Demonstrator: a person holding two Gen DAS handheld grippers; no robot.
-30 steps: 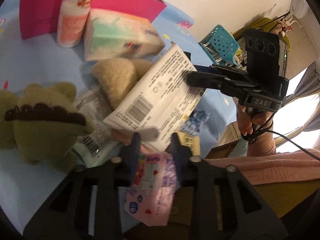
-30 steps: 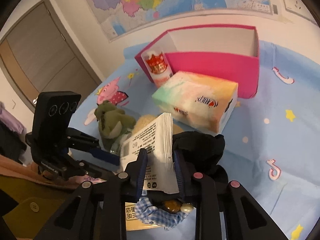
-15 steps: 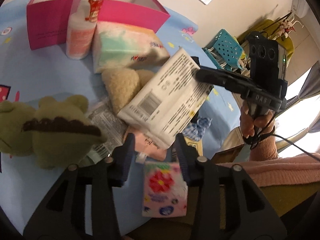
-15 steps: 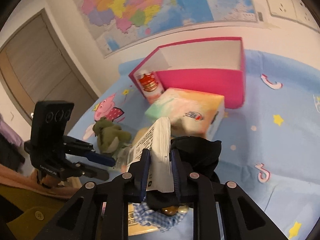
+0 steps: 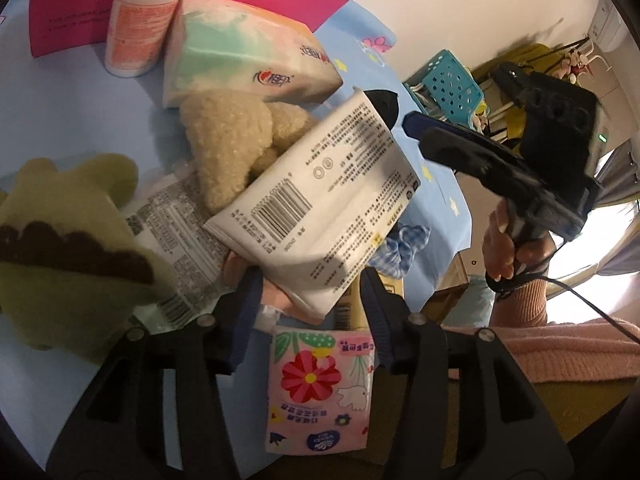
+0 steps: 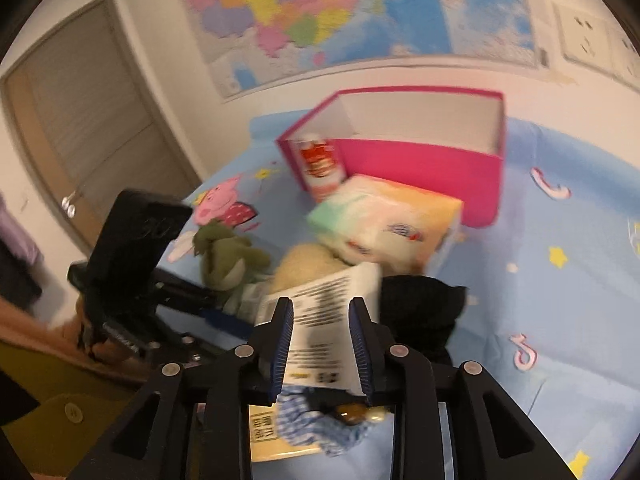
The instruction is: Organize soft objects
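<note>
Only L wrist cam shows pink tissue pack (image 5: 320,384).

White wipes pack (image 5: 320,204), just ahead of the left jaws: barcode and dense small print, unreadable. Pink tissue packet (image 5: 320,388), between and behind those jaws: red flower, Chinese characters, too small to read. Pastel tissue pack (image 5: 244,52), far ahead: red logo, characters illegible.

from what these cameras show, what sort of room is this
Probably a room in a home, perhaps a child's room or study. A cartoon-print blue table cover holds plush toys such as a green dinosaur, a world map hangs on the wall, and an ordinary interior door stands to the side.
</note>
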